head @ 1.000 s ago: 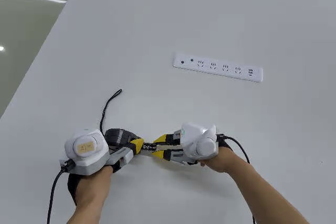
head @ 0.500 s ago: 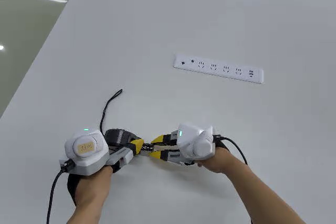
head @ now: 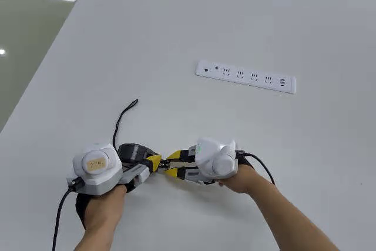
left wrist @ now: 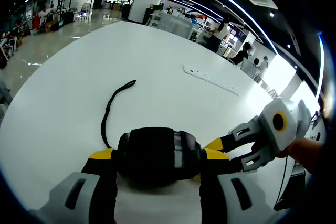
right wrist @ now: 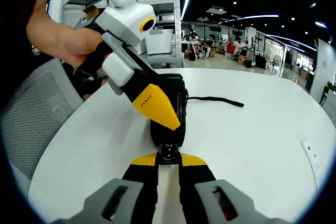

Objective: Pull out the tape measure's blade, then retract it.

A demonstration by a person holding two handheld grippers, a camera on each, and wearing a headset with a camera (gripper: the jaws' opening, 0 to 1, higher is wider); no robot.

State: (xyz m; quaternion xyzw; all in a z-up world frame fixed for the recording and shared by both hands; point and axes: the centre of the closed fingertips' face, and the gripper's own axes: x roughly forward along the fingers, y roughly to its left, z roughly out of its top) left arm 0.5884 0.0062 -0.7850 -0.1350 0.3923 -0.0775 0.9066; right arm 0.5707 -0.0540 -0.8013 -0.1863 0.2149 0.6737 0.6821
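Near edge of the bench [head: 235,16], both hands close together.

Left hand-held gripper [left wrist: 158,156]: jaws about half open, clamped across the sides of the tape measure [head: 134,152]. The black case sits square between the yellow tips, low over the bench. I can't tell whether it touches the surface. Its strap [left wrist: 110,108] trails loose across the bench behind it.

Right hand-held gripper [right wrist: 168,162]: jaws nearly closed, pinching the hook [right wrist: 168,152] at the blade's end. The hook sits just outside the case mouth, so the blade looks barely drawn, if at all. The two grippers meet nose to nose.

Power strip [head: 245,76] lies well apart, farther up the bench.

Handling, as I judge it:
- Case looks hard, compact and fairly dense. A side clamp suits it, but smooth flanks could let it twist under a pull.
- Blade is likely thin spring steel, stiff along its curve but quick to kink if bent sideways. Pull straight out, in line with the mouth.
- The hook is the only sound purchase. It is small, so the pinch could slip.
- The return spring will likely snap the blade home, so feed it back under grip rather than letting go.
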